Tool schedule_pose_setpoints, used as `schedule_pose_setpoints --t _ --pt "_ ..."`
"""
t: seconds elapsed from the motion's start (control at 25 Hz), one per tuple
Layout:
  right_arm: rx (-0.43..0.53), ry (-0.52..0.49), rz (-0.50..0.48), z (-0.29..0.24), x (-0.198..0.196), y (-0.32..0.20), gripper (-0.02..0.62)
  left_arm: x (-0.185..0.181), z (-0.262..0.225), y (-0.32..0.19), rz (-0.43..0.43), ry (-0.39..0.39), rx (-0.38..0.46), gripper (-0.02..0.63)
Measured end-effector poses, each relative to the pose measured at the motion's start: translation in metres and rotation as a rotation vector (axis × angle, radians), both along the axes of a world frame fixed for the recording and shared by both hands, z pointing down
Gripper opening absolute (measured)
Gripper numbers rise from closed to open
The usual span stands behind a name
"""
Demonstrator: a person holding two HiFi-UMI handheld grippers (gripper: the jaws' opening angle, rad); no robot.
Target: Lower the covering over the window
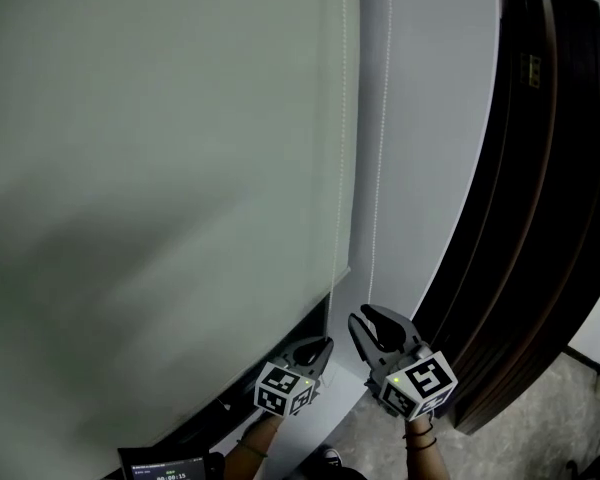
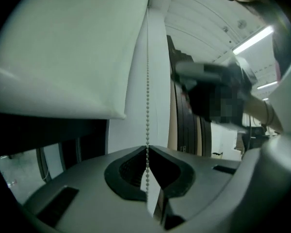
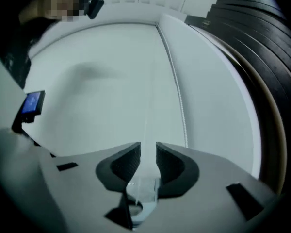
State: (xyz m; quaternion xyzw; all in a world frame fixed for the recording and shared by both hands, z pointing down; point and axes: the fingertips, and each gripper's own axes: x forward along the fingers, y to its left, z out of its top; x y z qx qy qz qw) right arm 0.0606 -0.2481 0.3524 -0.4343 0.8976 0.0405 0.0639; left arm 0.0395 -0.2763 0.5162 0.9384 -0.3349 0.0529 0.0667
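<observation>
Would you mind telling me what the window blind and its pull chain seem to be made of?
The blind: probably matte fabric; pale, flat, no glare. The chain: a string of small white beads, likely plastic, though the look leaves it open.

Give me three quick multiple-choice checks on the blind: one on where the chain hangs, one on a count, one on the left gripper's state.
1. In the head view, the bead chain hangs by which part of the blind?
A. its right edge
B. its left edge
C. its middle

2. How many strands of the chain show in the head view?
A. one
B. two
C. four

3. The left gripper is:
A. wide open and empty
B. shut on the blind's bottom edge
C. shut on the bead chain

Answers:
1 A: the strands run down along the blind's right edge.
2 B: two pale beaded lines run side by side there.
3 C: in the left gripper view the jaws meet on the chain, which runs between them.
</observation>
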Motion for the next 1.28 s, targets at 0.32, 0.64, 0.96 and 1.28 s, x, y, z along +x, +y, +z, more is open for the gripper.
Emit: schedule_pose_setpoints --t 0.32,0.64,0.96,1.28 --pt "0.167 0.07 -0.053 -0.113 -0.03 -0.029 0.107 0.008 0.084 0.025 0.029 -0.169 -0.173 0.011" --pt "0.186 -0.028 -0.083 -0.141 -0.041 -0.035 0.025 -0.021 0.159 0.06 -0.018 -0.246 -0.365 0.012" --pt "0.174 -0.225 -0.039 -0.128 -0.017 -0.034 0.019 -0.009 0.131 0.067 0.075 -0.263 -0.304 0.012" --pt "-0.053 -0.075 0.097 0.021 0.011 -0.057 0.017 0.013 -0.003 0.046 0.074 0.026 -0.059 0.028"
